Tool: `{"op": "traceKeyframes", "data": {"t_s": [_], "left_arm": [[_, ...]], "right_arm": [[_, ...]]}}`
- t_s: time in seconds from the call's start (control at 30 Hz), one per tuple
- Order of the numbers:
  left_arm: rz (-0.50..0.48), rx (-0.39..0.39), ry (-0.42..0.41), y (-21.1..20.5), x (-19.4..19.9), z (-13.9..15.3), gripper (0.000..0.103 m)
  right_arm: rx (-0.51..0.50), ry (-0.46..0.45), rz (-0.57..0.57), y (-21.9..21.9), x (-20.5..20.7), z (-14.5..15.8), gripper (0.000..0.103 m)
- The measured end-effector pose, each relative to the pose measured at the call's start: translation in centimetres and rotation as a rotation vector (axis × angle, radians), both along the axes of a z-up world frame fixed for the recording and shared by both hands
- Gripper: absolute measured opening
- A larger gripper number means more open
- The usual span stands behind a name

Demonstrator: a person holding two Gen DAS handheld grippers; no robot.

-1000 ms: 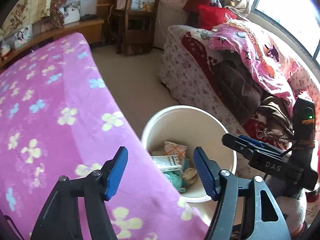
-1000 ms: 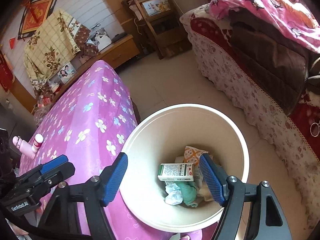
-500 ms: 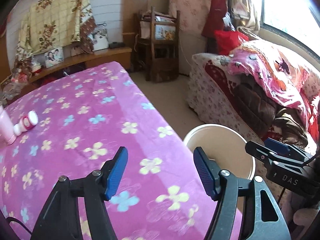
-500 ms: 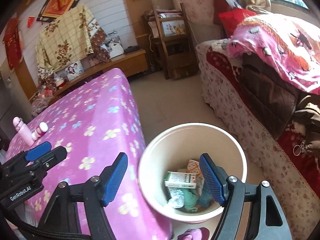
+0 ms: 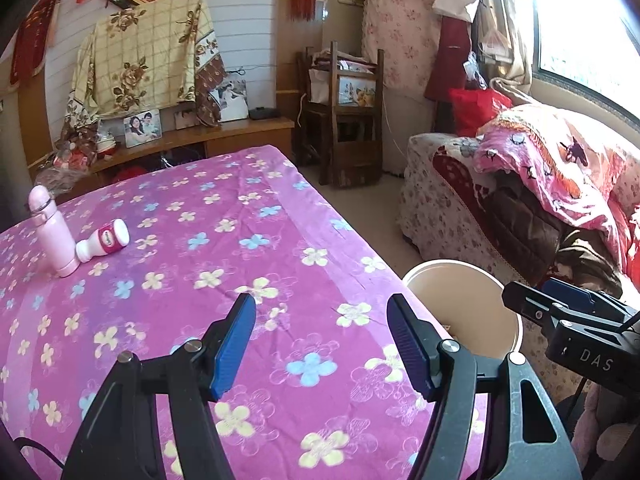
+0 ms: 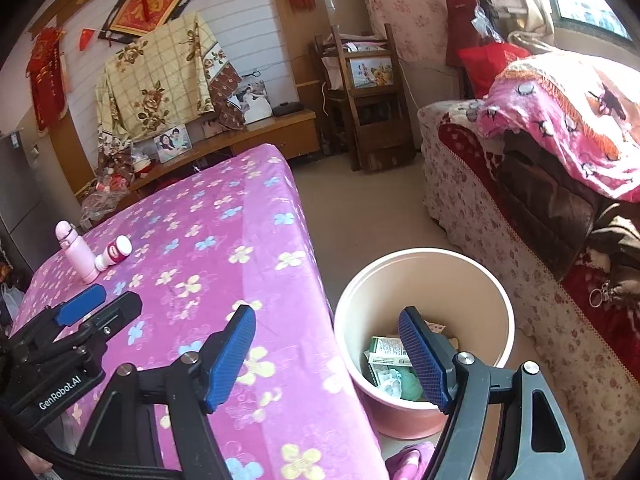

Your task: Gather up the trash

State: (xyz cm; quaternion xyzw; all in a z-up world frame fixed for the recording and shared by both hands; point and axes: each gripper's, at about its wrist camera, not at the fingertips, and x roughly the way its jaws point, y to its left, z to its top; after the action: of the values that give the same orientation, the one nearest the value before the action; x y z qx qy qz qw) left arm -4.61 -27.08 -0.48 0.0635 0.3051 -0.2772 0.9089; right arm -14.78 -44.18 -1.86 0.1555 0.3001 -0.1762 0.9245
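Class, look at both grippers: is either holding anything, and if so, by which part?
Nothing is held. The left gripper and right gripper are both open, jaws empty.

The left gripper [image 5: 320,344] hangs wide apart and empty above a purple flowered tablecloth [image 5: 224,264]. Far left, a pink bottle [image 5: 52,236] stands beside a toppled small bottle [image 5: 105,245]. A pale bucket [image 5: 464,304] sits past the table's edge.

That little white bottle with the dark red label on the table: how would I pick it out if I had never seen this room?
Find the table under the purple flowered cloth and look to its far left corner. Two things stand together there: a taller pale pink flask, upright, and the small white bottle lying tipped on its side against the flask's base. It is the only one lying down, with a dark red label.
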Motion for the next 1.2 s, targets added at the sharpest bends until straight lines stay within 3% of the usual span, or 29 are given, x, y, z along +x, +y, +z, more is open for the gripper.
{"op": "traceKeyframes", "data": {"t_s": [0.47, 1.2], "left_arm": [[0.048, -0.032, -0.039, 2.0, -0.7, 0.7, 0.069], [0.057, -0.024, -0.047, 2.1, -0.9, 0.4, 0.069]], "right_arm": [[-0.067, -0.036, -0.001, 2.6, -0.8, 1.7, 0.078], [-0.096, -0.033, -0.026, 2.0, -0.9, 1.8, 0.078]]}}
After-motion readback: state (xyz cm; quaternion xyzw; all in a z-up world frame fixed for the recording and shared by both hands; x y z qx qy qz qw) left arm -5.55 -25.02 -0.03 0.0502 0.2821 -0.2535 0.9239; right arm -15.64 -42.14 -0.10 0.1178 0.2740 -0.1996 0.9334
